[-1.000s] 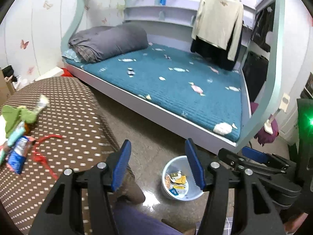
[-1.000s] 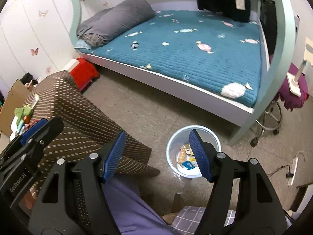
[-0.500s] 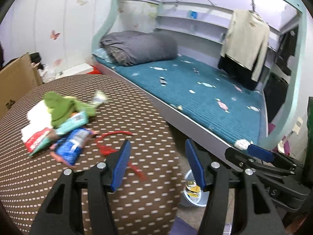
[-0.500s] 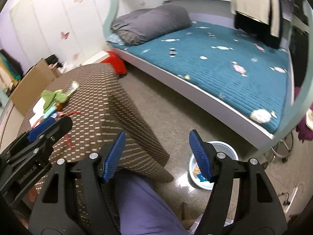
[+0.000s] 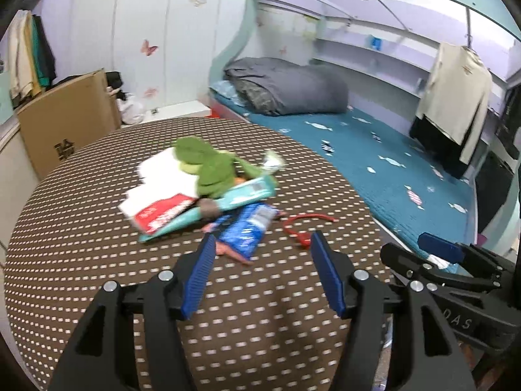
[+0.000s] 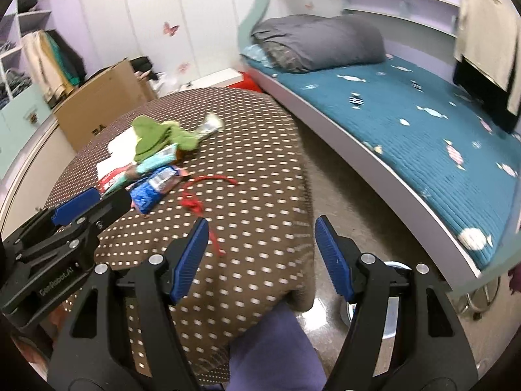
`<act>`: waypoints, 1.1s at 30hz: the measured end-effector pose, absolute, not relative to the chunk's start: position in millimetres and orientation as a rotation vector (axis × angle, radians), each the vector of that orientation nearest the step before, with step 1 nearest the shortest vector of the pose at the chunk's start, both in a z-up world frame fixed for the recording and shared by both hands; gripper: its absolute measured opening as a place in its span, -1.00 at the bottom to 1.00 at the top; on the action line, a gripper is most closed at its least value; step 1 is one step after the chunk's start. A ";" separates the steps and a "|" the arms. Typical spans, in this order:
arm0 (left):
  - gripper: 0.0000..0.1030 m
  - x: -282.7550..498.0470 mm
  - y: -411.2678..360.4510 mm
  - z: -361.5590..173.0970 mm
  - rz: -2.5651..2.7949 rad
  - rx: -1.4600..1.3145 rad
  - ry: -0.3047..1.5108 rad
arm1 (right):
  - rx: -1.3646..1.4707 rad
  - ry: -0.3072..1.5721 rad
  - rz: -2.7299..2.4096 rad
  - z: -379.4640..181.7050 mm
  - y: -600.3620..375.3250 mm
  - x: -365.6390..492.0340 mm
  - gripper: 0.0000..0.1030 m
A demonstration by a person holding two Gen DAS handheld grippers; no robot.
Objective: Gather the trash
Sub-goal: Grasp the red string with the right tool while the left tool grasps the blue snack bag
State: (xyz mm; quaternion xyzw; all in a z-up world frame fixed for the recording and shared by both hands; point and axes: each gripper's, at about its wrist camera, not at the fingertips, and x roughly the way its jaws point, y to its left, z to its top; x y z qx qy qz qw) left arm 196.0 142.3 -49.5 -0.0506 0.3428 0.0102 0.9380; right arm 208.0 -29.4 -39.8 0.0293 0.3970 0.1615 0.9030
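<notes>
Both grippers empty, left gripper [image 5: 260, 273] fingers opening w/ blue wrapper [image 5: 247, 229] just ahead: prob light, crinkly, slippery, so pinch its near edge.

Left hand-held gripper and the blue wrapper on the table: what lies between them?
Only bare dotted tablecloth between the open, empty left hand-held gripper and the blue wrapper, apart from a thin reddish scrap at the wrapper's near edge, in the left wrist view.

Brown dotted table [image 5: 97, 260] carries piled wrappers [image 5: 247, 224], green cloth [image 5: 208, 166], red string [image 5: 302, 228]
</notes>
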 end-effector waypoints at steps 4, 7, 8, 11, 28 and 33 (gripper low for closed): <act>0.19 190.7 161.1 -51.4 0.056 -0.114 0.707 | 0.022 0.830 0.372 -42.9 -8.2 215.0 0.28; 0.23 187.1 174.1 -54.4 0.080 -0.124 0.715 | -0.014 0.837 0.405 -47.6 8.0 221.8 0.28; 0.23 186.1 178.1 -55.3 0.086 -0.130 0.718 | -0.021 0.844 0.414 -50.0 12.1 224.4 0.26; 0.24 185.8 190.3 -57.5 0.107 -0.147 0.724 | -0.046 0.861 0.437 -56.7 21.9 229.9 0.17; 0.55 216.8 190.1 -67.4 0.034 -0.170 0.800 | -0.158 0.853 0.478 -69.7 42.9 246.8 -0.84; 0.59 241.6 171.5 -77.7 0.015 -0.142 0.881 | -0.060 0.849 0.465 -63.1 18.5 245.8 -0.84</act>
